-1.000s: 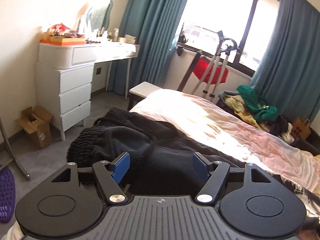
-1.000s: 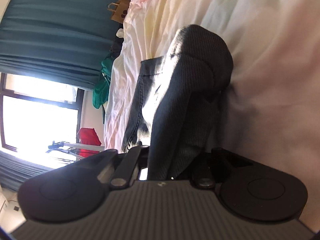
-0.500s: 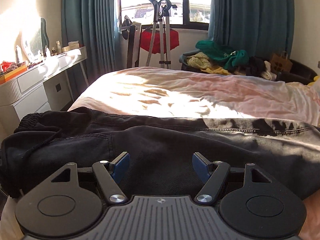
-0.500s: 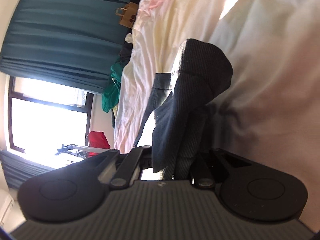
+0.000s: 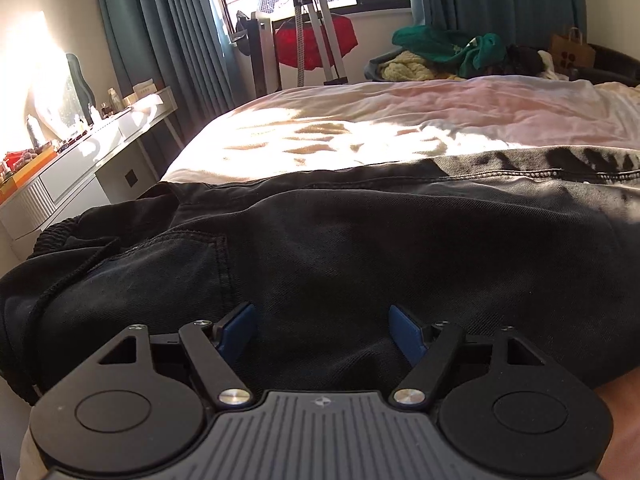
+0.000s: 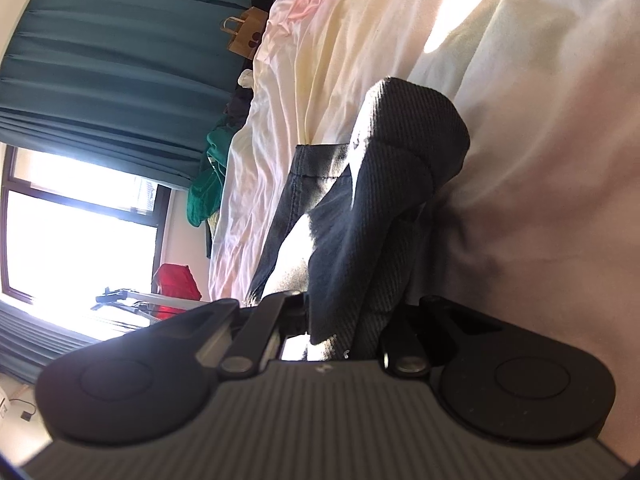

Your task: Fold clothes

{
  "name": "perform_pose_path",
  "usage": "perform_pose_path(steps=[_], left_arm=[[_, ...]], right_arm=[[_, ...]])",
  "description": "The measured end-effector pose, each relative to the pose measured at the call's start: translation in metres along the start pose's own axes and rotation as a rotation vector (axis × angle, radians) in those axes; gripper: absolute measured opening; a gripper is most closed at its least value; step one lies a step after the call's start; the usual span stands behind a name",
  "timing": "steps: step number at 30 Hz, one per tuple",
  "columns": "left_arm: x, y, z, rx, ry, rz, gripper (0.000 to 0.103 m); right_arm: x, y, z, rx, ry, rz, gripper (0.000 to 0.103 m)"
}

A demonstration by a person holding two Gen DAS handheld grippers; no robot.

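On the bed (image 5: 360,128), right gripper (image 6: 348,332) pinches black trousers (image 5: 340,248).

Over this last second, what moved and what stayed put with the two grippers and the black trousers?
The left gripper swung from facing the white dresser to facing the window, and dropped closer over the black trousers, jaws open and empty throughout. The right gripper stayed shut on the trousers' hem end, lifted off the bed sheet; its view barely shifted. Nothing was newly gripped or released.
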State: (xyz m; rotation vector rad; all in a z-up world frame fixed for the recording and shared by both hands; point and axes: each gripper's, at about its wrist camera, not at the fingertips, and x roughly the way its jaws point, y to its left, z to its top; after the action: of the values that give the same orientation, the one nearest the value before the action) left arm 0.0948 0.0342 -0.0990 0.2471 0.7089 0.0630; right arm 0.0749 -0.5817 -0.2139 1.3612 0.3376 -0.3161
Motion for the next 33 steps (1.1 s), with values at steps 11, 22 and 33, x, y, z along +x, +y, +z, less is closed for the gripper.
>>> perform_pose_path(steps=[11, 22, 33], left_arm=[[-0.007, 0.001, -0.009, -0.022, -0.034, 0.003, 0.076], [-0.027, 0.008, -0.006, -0.053, -0.098, 0.009, 0.079], [-0.009, 0.0, -0.012, 0.03, -0.036, 0.06, 0.081]], right_arm=[[0.008, -0.017, -0.004, 0.129, -0.005, 0.046, 0.016], [-0.011, 0.023, -0.017, -0.147, -0.108, -0.02, 0.01], [-0.014, 0.043, -0.025, -0.273, -0.146, -0.055, 0.01]])
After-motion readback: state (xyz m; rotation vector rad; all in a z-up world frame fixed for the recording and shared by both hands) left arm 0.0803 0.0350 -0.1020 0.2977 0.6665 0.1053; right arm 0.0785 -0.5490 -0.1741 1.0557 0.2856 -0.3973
